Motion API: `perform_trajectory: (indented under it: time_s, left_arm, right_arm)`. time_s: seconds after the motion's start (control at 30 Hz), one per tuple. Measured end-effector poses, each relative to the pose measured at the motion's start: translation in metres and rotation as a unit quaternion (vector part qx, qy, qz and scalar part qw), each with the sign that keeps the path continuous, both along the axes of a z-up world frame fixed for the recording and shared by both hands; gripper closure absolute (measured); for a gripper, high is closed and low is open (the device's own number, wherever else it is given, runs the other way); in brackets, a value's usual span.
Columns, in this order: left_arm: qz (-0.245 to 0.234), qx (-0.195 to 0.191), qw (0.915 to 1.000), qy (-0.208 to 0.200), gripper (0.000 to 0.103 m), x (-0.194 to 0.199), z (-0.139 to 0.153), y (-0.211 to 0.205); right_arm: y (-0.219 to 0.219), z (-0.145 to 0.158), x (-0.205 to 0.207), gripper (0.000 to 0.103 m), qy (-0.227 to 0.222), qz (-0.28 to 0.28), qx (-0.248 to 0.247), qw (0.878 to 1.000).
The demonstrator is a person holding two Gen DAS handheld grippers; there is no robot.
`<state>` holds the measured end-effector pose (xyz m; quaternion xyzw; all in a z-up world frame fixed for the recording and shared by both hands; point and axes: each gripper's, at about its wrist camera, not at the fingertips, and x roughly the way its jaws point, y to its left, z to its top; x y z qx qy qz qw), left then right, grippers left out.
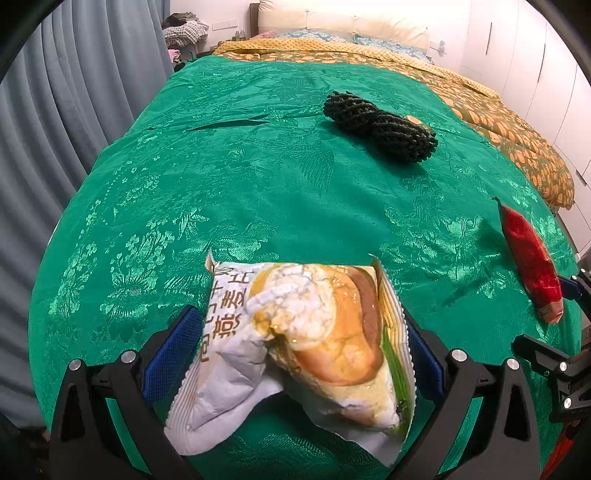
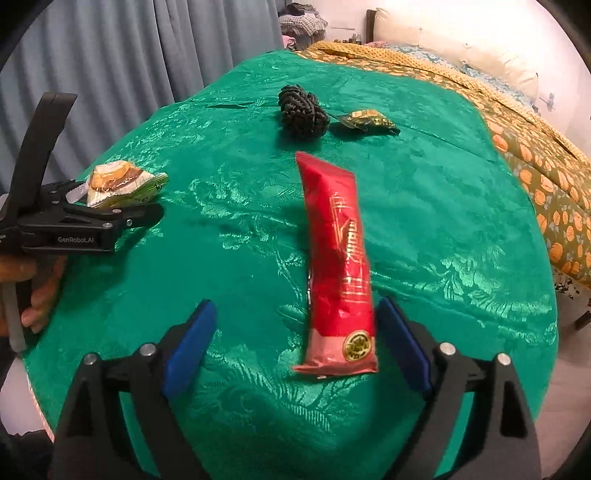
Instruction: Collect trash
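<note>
A crumpled bread wrapper [image 1: 306, 339] with a bun picture lies between the wide-apart blue pads of my left gripper [image 1: 301, 343], which is open around it; the wrapper also shows in the right wrist view [image 2: 118, 182]. A long red wrapper [image 2: 340, 266] lies on the green cloth between the open fingers of my right gripper [image 2: 297, 336], close to the right pad [image 2: 400, 343]. It shows at the right edge of the left wrist view [image 1: 532, 258]. A black foam net [image 1: 380, 125] and a small green-gold wrapper [image 2: 367, 120] lie farther back.
The green patterned cloth [image 1: 258, 177] covers the bed. An orange-patterned quilt [image 1: 498, 114] runs along the right. Grey curtains [image 1: 55, 110] hang at the left. Pillows [image 1: 332, 22] and a clothes pile [image 1: 184, 29] are at the far end.
</note>
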<state>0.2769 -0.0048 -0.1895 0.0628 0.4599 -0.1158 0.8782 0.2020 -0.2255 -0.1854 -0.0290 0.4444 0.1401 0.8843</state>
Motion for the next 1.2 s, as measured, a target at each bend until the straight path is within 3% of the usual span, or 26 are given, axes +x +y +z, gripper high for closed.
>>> perform_trajectory:
  time_s: [0.27, 0.43, 0.6, 0.67, 0.8, 0.87, 0.93, 1.03, 1.1, 1.2]
  left_arm:
    - [-0.003, -0.001, 1.0000, 0.002, 0.004, 0.000, 0.000, 0.001]
    - [-0.064, -0.022, 0.9974, 0.025, 0.004, -0.008, 0.003, 0.014]
    - [-0.086, -0.041, 0.9952, 0.022, 0.004, -0.023, 0.015, 0.023]
    - [-0.089, -0.037, 0.9952, 0.019, 0.004, -0.023, 0.018, 0.015]
    - [-0.066, 0.013, 0.9976, 0.016, 0.004, -0.012, 0.017, 0.000]
    - [-0.047, 0.007, 0.9985, 0.027, 0.005, -0.002, 0.015, 0.005]
    - [-0.025, -0.005, 0.9990, 0.038, 0.007, 0.005, 0.014, 0.014]
    - [-0.027, -0.014, 0.9986, 0.043, 0.020, 0.003, 0.016, 0.017]
    - [-0.037, -0.001, 0.9984, 0.042, 0.043, -0.002, 0.014, 0.012]
    - [-0.035, 0.014, 0.9990, 0.023, 0.051, -0.010, 0.017, 0.007]
  right_arm:
    - [-0.005, 0.001, 0.000, 0.015, 0.006, 0.004, 0.013, 1.000]
    - [-0.024, 0.011, -0.007, 0.015, 0.042, 0.013, 0.047, 0.998]
    - [-0.037, 0.028, -0.006, 0.017, 0.054, 0.027, 0.020, 0.998]
    - [-0.035, 0.031, 0.004, 0.024, 0.068, 0.029, 0.019, 0.997]
    - [-0.026, 0.026, 0.029, 0.044, 0.103, 0.026, 0.023, 0.994]
    - [-0.027, 0.020, 0.035, 0.055, 0.118, 0.020, 0.020, 0.993]
    - [-0.029, 0.017, 0.036, 0.074, 0.123, 0.017, 0.027, 0.992]
    - [-0.033, 0.023, 0.028, 0.084, 0.108, 0.014, 0.050, 0.993]
    - [-0.037, 0.030, 0.020, 0.085, 0.094, 0.011, 0.061, 0.994]
    - [-0.044, 0.038, 0.009, 0.086, 0.079, 0.006, 0.080, 0.994]
